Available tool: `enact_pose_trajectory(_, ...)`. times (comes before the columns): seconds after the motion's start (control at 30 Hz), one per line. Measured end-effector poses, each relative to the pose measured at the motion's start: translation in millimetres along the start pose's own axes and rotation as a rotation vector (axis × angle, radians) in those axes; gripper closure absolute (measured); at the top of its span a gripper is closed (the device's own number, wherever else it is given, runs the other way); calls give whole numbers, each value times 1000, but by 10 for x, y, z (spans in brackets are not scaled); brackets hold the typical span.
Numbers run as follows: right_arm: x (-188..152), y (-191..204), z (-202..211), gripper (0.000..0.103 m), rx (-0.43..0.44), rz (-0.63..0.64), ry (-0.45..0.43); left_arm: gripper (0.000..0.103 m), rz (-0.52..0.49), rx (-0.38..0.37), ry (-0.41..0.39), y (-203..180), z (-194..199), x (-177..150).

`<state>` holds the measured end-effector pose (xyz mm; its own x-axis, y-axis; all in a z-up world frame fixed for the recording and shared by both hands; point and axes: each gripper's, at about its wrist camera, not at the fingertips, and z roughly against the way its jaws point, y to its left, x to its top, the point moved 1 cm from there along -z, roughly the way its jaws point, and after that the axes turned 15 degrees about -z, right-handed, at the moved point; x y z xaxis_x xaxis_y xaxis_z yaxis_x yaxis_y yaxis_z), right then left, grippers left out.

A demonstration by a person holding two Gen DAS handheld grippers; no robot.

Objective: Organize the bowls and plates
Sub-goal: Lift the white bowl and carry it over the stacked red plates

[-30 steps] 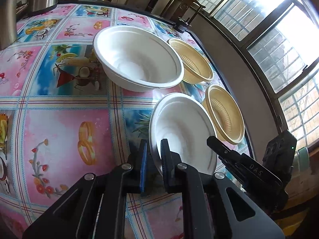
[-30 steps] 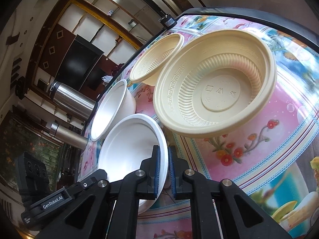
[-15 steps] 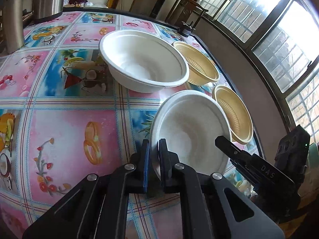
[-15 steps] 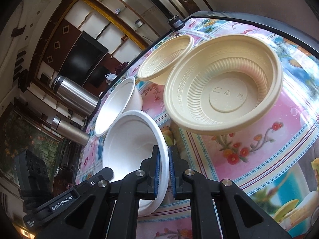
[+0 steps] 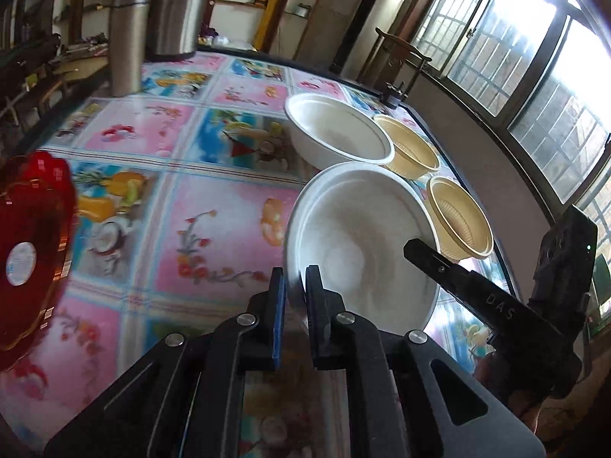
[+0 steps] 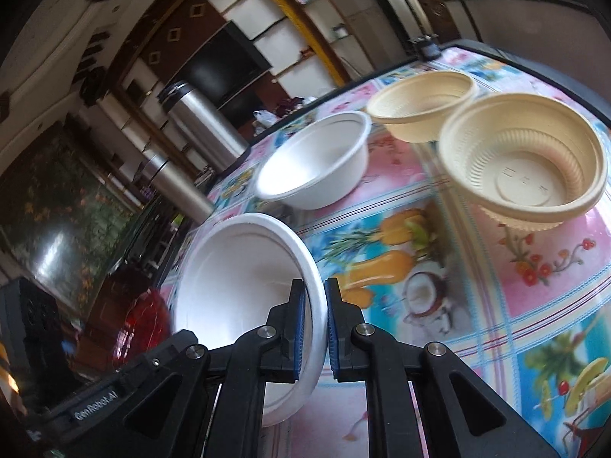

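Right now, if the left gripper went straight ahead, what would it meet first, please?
Probably nothing new: the left gripper is shut on the near white bowl. Beyond it sits the far white bowl, though depth is unclear.

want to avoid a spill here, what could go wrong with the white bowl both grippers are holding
The white bowl is pinched only at its thin rim by the left gripper and the right gripper; if they pull apart, the rim may bend or slip. It hangs tilted near the second white bowl and could knock it.
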<state>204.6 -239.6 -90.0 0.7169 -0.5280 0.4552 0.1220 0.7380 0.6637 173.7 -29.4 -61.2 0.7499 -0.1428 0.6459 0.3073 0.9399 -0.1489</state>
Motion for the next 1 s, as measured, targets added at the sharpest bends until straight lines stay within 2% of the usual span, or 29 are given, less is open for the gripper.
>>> enact_pose_trajectory(0.2,-336,222,90,91,43,59,-7,95,-9,78,-40,75,390,-178)
enact_pose_trajectory(0.3,-534,368,157,91,54,119,-40,95,-10,103,-52,135,544,-271)
enact_pose_trajectory(0.37,-649,454,213,91,106,122,-44,95,-20,147,-66,191,671,-340)
enact_pose_trajectory(0.6,-877,833,-80,91,176,83,71,95,18,238,-111,572,1061,-496)
enact_pose_trajectory(0.83,-1093,1559,-349,91,239,175,120,95,141,316,-146,1221,1336,-643)
enact_pose_trajectory(1.0,-1252,1936,-639,91,250,200,167,95,184,375,-142,1554,1413,-636)
